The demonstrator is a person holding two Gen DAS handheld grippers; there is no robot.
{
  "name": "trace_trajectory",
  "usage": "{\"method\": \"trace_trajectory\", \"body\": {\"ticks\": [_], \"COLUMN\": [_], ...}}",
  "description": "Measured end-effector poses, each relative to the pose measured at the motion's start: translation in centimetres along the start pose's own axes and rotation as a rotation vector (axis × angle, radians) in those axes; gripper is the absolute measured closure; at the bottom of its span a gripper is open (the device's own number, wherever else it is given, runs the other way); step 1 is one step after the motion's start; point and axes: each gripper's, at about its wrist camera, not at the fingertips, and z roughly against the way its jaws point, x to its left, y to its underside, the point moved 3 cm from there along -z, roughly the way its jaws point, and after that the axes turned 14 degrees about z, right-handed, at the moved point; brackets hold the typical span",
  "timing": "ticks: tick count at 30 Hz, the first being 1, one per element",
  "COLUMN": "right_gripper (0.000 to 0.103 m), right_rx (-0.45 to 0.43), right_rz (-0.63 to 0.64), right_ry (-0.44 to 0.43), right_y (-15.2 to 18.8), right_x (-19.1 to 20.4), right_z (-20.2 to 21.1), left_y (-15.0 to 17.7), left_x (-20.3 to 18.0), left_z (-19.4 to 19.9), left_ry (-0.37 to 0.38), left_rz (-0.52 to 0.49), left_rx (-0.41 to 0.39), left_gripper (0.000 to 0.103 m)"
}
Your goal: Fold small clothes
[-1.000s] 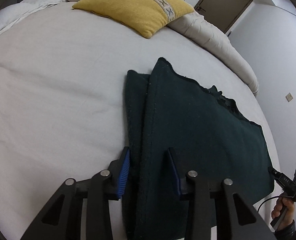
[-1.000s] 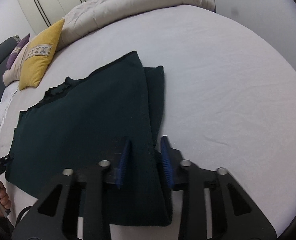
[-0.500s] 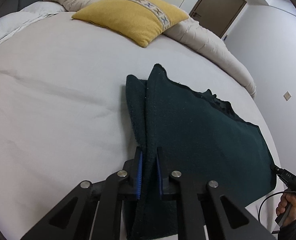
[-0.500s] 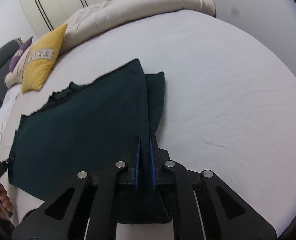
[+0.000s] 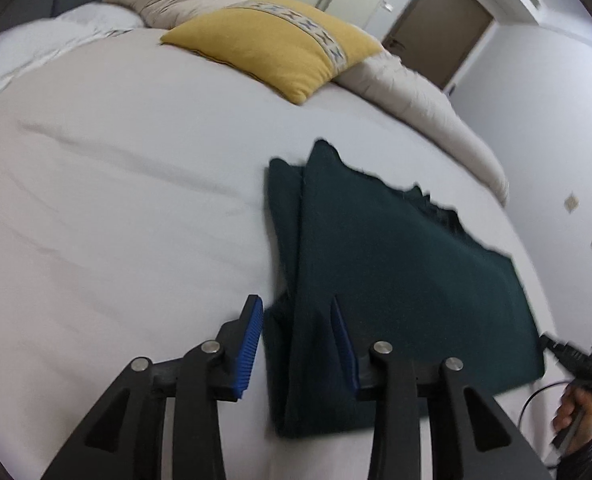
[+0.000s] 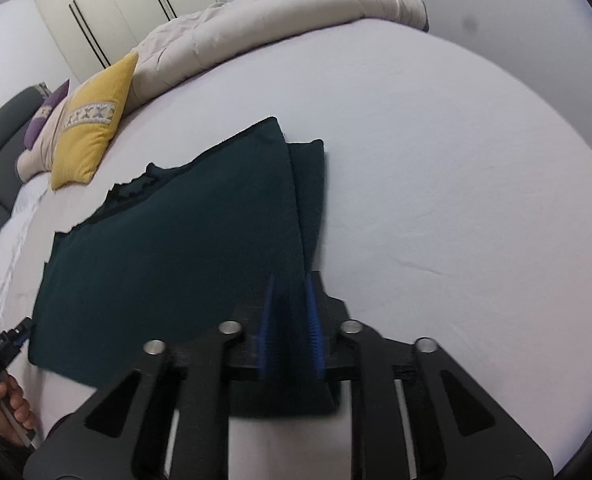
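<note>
A dark green garment (image 5: pixel 395 272) lies folded lengthwise on the white bed sheet (image 5: pixel 116 200), its side flaps turned in. My left gripper (image 5: pixel 296 308) sits over its near left corner. The jaws are opening; the folded edge lies between them and the left pad stands off the cloth. In the right wrist view the garment (image 6: pixel 176 248) spreads to the left. My right gripper (image 6: pixel 290 284) is at its near right corner, jaws opening a little, with the folded edge lying loose between the blue pads.
A yellow pillow (image 5: pixel 280 44) and a beige duvet (image 5: pixel 415 100) lie at the far side of the bed. A hand (image 5: pixel 575 408) on the other gripper's handle shows at the lower right. Wardrobe doors (image 6: pixel 108 12) stand behind the bed.
Half a second ago both grippers were pinched shut on the garment's near edges. Now both have parted again and drawn back a little; the cloth lies much as before.
</note>
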Motion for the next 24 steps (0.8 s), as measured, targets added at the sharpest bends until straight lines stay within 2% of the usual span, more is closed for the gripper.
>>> {"method": "trace_trajectory", "body": {"ticks": [1,2,4,6,13,15,17,20,22,24], "right_gripper": [0.085,0.085,0.091,0.097,0.099,0.099,0.099,0.099,0.096,0.090], "right_rx": [0.012,0.042,0.086,0.074,0.014,0.048,0.041,0.036,0.047,0.059], "right_rz": [0.021,0.042,0.057,0.028,-0.054,-0.092,-0.122,-0.094,-0.080,-0.101], "right_ry": [0.004,0.015,0.034,0.026,0.002,-0.003,-0.027,0.001,0.012,0.000], "right_y": [0.5,1.0,2.0,2.4,2.5,3.9,4.8,4.2,3.9,3.8], "right_x": [0.3,0.5,0.7,0.3,-0.4,-1.4,-1.9,-1.3,-1.2,-1.6], "right_z": [0.1,-0.2,-0.6,-0.3,2.3,1.2,0.1,0.5,0.2,0.1], "left_y": [0.6,1.1,1.3,1.1,1.7,2.2,2.2,2.0,2.0,1.9], "left_x": [-0.1,-0.1,0.2,0.1,-0.1,0.8,1.8,1.5,1.6,1.6], "left_z": [-0.4,-0.9,-1.0,-0.6,0.5,-0.3,-0.9,-0.7,-0.9,-0.7], "left_ry": [-0.023,-0.039,-0.041,-0.041,-0.060,-0.068,-0.050,-0.051,-0.050,-0.046], "left_rz": [-0.024,-0.037,-0.023,-0.012,-0.048,-0.034,0.002,-0.011,-0.014,-0.004], "left_rx": [0.020,0.032,0.025,0.013,-0.025,-0.005,0.009,0.008,0.013,0.023], "left_gripper": [0.069,0.081,0.086,0.093,0.096,0.096,0.096,0.096,0.095,0.088]}}
